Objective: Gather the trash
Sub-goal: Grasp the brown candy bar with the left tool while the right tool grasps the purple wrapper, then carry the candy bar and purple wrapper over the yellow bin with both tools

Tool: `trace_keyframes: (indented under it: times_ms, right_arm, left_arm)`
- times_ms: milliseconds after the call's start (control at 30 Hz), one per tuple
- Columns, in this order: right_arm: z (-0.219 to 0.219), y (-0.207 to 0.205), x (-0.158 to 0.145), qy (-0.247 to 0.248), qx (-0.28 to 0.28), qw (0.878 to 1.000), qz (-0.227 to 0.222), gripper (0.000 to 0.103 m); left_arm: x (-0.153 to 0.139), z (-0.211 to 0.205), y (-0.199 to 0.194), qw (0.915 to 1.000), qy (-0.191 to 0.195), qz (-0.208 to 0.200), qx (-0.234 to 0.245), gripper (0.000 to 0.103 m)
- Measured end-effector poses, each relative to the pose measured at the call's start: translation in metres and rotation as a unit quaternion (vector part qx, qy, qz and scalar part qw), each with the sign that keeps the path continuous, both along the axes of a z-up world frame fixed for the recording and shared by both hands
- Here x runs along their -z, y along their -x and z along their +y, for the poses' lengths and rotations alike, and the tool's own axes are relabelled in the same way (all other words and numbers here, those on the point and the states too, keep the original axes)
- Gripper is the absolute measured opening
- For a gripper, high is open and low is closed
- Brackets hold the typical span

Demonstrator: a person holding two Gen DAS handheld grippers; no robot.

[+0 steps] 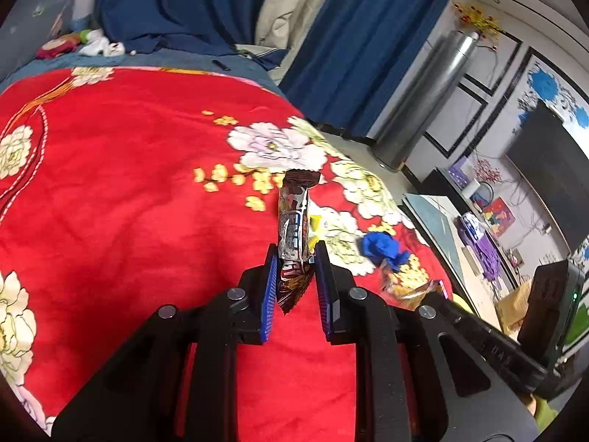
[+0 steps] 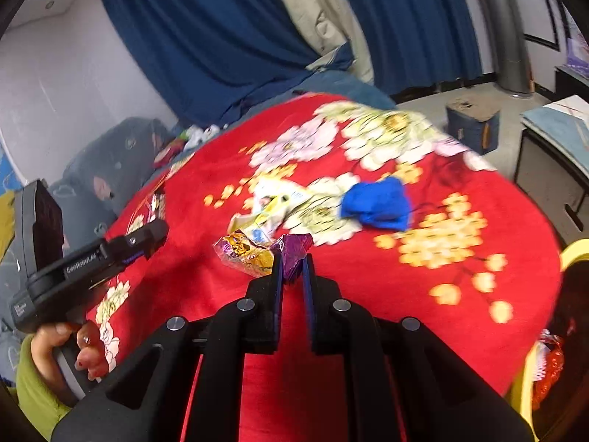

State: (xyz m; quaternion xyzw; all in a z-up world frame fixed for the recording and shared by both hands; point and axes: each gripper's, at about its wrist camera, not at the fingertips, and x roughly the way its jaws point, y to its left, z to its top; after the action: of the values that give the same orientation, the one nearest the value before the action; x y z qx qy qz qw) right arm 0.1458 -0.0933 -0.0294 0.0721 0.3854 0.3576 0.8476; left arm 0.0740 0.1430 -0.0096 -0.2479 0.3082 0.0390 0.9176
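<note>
Left claw (image 1: 295, 254) clamped on brown-silver bar wrapper (image 1: 292, 228), held upright above red floral blanket (image 1: 121, 184); wrapper's lower end wedged between blue pads (image 1: 270, 287), upper end poking well past tips. Yellow scrap (image 1: 316, 228) just right of wrapper, partly hidden behind it. Blue wad (image 1: 383, 248) lying on blanket to right of claw, ahead of tips. Gold-orange packet (image 1: 412, 287) nearer, right of claw, beside right claw body at frame edge.

Right claw (image 2: 292, 263) pinched shut on purple wrapper (image 2: 292, 252), jaws nearly together w/ foil bunched between tips. Gold-purple packet (image 2: 244, 252) just left of tips, touching purple wrapper or same piece: cannot tell. Yellow-white scrap (image 2: 270, 202) farther ahead, slightly left. Blue wad (image 2: 379, 202) ahead & to right, on white flower print. Left claw's body seen far left in right-wrist view, gripped by hand (image 2: 79, 346) w/ green sleeve, bar wrapper (image 2: 156, 202) at its tip. Yellow bin (image 2: 574, 254) at right edge, below blanket level, red-white trash (image 2: 550, 364) inside. Blue curtains (image 2: 206, 37) behind, far ahead of both claws. Motion blur over much of blanket in right-wrist view.
</note>
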Motion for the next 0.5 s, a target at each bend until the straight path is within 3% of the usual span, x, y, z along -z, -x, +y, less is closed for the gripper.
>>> trace_keyframes:
  times_ms: [500]
  right_arm:
    - [-0.088,0.002,-0.017,0.006,0.100,0.994,-0.049,0.010]
  left_arm:
    - [-0.012,-0.067,-0.003,0.9960,-0.030,-0.019,0.082,0.014]
